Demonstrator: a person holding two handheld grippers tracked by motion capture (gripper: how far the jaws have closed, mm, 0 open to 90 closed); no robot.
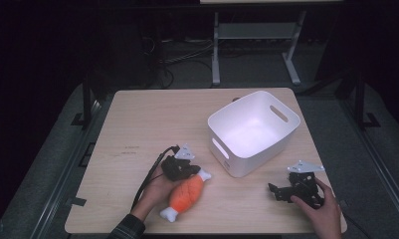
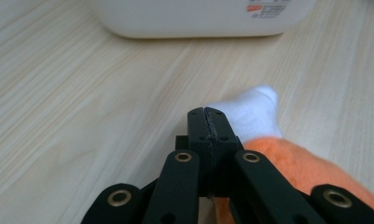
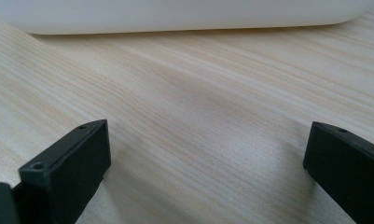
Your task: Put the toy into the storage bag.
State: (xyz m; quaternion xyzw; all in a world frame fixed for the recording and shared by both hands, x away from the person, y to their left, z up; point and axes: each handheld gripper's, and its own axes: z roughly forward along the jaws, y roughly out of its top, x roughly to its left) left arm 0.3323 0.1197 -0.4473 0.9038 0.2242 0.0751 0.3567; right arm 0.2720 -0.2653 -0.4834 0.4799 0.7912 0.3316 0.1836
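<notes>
The left gripper (image 2: 207, 122) hides part of the plush toy (image 2: 287, 158), and the frame's edge crops the white bin (image 2: 198, 18).

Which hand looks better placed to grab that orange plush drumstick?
Probably the left. Its tongs sit right beside the plush drumstick, near its upper white end, though shut and gripping nothing. The right tongs stand open, but apart from it, beside the white bin.
</notes>
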